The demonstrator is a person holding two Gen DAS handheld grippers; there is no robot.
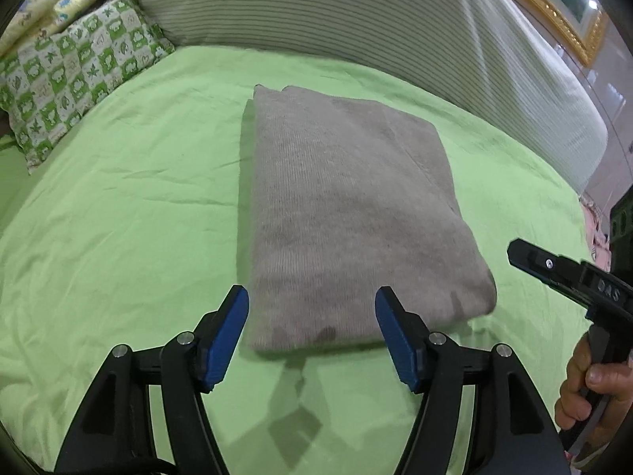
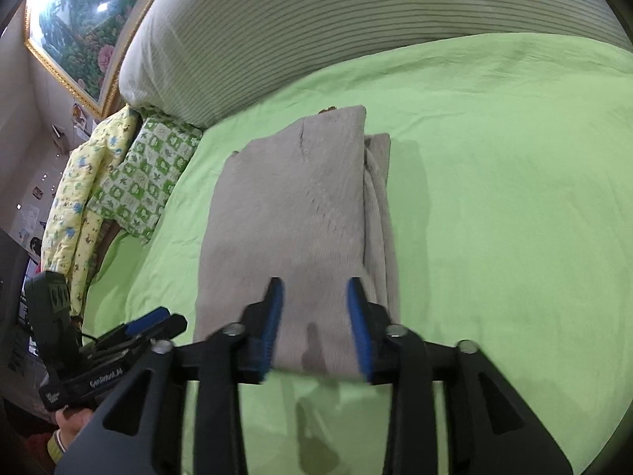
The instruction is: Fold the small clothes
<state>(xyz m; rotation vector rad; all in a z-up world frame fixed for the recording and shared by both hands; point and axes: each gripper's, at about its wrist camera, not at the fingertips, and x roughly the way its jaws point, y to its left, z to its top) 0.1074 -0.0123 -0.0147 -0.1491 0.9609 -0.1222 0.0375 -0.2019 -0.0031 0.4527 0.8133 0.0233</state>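
Note:
A grey knit garment (image 1: 348,213) lies folded into a thick rectangle on the green bed sheet (image 1: 118,217). My left gripper (image 1: 312,301) is open and empty, its blue pads just above the garment's near edge. In the right wrist view the same garment (image 2: 292,213) shows stacked layers along its right side. My right gripper (image 2: 315,291) is open and empty, hovering over the garment's near end. The right gripper also shows in the left wrist view (image 1: 569,273), held in a hand at the right. The left gripper shows at the lower left of the right wrist view (image 2: 146,326).
A large striped pillow (image 1: 356,19) runs along the far side of the bed. A green-and-white patterned pillow (image 1: 75,75) and a yellow printed quilt (image 2: 79,206) lie at the bed's left. A gold-framed picture (image 2: 79,12) hangs on the wall behind.

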